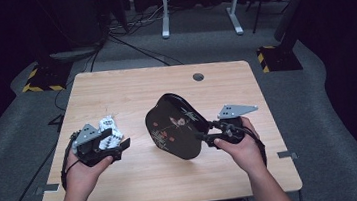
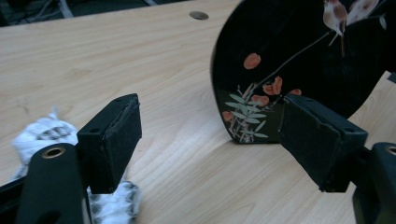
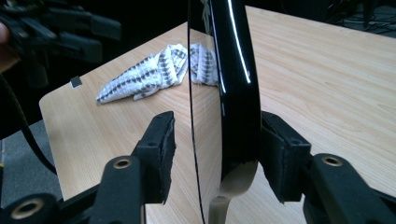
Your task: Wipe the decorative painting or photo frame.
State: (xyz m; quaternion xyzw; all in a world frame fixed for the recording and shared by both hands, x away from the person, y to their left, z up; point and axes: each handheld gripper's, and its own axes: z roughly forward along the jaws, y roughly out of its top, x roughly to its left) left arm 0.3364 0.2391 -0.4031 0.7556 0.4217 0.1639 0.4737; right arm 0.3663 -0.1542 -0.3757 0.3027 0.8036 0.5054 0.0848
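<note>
Two forearms are coming up from the bottom edge of the high view, each hand wrapped around a gripper over a pale wooden table. Left of centre, the left gripper is sitting with a crumpled white patterned cloth lying on the table right beside it, partly under its grey plate. Right of centre, the right gripper is pointing at a black lacquered tray painted with flowers and a bird, which is standing tilted on its edge on the table, its lower rim between the jaws. Seen from the left gripper view, the left gripper is holding nothing: its two black jaws are standing wide apart with bare tabletop between them. The cloth is bunching at the bottom left behind the near jaw, and the tray is rising on edge beyond the far jaw. Seen from the right gripper view, the right gripper is spread partway, with the tray standing edge-on between the jaws; the right-hand pad is lying against or just beside the glossy face, while the left-hand pad is standing clear of the rim, so the jaws are not clamping it. Farther back, the cloth is lying on the table, and the left gripper is hanging blurred at the top left.
</note>
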